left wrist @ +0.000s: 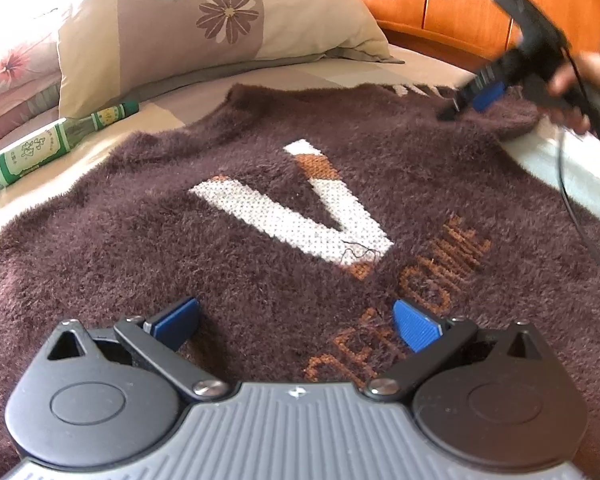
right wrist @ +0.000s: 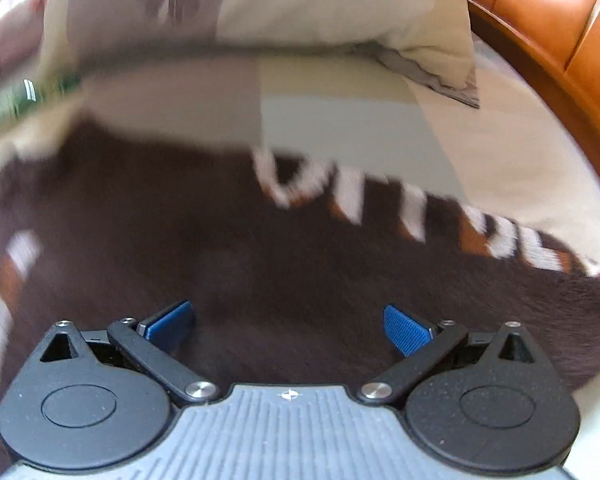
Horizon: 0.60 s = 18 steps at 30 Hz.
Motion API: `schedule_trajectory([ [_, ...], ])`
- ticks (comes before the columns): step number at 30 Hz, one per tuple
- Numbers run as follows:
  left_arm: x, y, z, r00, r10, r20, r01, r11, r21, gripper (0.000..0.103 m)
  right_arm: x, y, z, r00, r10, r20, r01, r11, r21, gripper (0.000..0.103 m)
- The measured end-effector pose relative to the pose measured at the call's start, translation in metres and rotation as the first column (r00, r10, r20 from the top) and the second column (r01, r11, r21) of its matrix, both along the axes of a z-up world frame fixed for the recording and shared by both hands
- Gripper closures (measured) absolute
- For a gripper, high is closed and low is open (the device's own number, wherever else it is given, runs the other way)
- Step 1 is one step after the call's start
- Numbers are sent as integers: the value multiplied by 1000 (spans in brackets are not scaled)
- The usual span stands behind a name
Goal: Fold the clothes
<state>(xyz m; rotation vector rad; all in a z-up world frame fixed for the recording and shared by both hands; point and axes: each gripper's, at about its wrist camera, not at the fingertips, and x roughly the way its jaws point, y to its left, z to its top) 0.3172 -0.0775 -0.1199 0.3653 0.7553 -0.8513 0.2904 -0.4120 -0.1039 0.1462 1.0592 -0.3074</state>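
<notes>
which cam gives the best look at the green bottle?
Left wrist: the green bottle lies sharp and whole on the bed beside the sweater. Right wrist shows only a blurred green smear at its left edge.

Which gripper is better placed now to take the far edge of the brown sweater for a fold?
Probably the right gripper: open, it hangs over the sweater's far edge. The left gripper, also open, is over the near part.
</notes>
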Motion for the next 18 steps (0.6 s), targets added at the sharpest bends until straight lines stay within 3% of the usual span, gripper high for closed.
schedule_trajectory([
  [2, 0, 0, 0, 1000, 2, 3, -2, 1000, 1, 0, -10, -20, -10, 999, -37, 34, 35, 998, 51, 0],
  [4, -1, -1, 1, 1000, 1, 12, -1, 1000, 12, 0, -13, -35, -9, 986, -165, 9, 165, 985, -50, 0],
  [7, -1, -1, 1, 1000, -2, 12, 2, 1000, 15, 0, -27, -30, 10, 982, -184, 49, 185, 982, -23, 1],
  [10, -1, -1, 0, 1000, 1, 7, -2, 1000, 8, 0, -42, 4, 34, 986, -69, 153, 60, 996, 67, 0],
  [14, -1, 0, -1, 1000, 3, 9, -3, 1000, 5, 0, -44, 53, 27, 985, 77, 157, -101, 984, 150, 0],
  [18, -2, 0, -1, 1000, 3, 11, -3, 1000, 2, 0, -48, 45, 3, 993, 55, 107, -84, 956, 282, 0],
])
